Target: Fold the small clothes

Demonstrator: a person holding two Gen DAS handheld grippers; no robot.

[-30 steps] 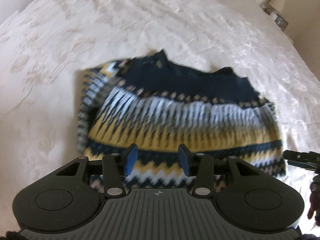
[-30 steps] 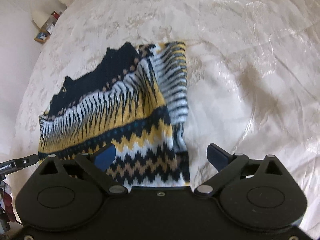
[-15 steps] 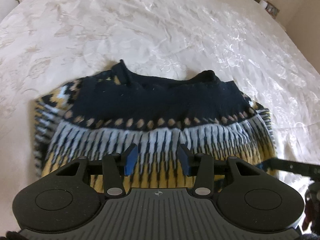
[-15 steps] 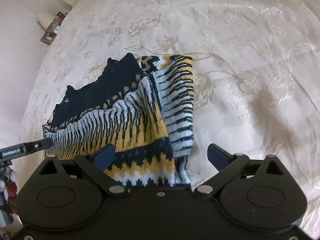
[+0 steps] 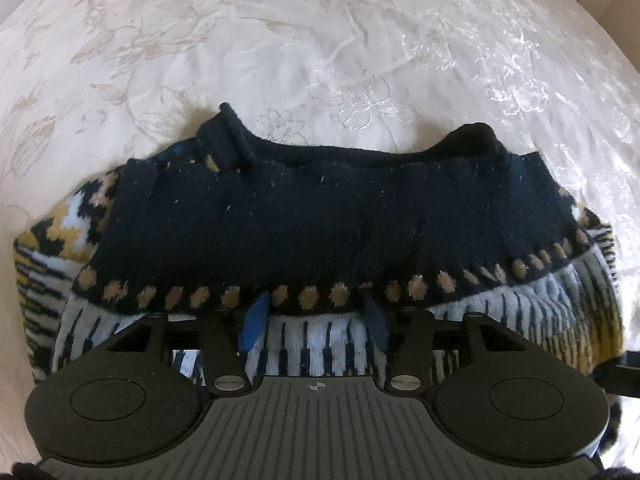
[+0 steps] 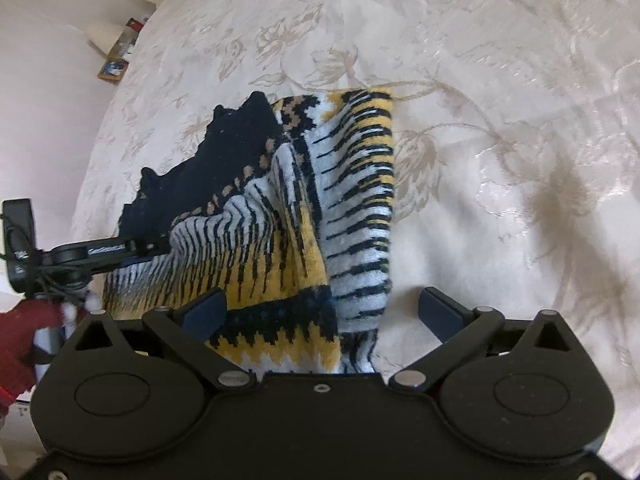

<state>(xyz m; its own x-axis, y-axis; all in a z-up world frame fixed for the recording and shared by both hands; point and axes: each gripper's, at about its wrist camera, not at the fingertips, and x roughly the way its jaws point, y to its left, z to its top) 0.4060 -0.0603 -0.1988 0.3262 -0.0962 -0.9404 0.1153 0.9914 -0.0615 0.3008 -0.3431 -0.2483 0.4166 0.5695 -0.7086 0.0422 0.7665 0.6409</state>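
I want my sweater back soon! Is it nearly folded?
About halfway. Done: a striped sleeve lies folded over the sweater on the bed. In hand: the left gripper noses into the knit, bunching it; the right gripper is open over the hem. Left: probably folding bottom to collar.
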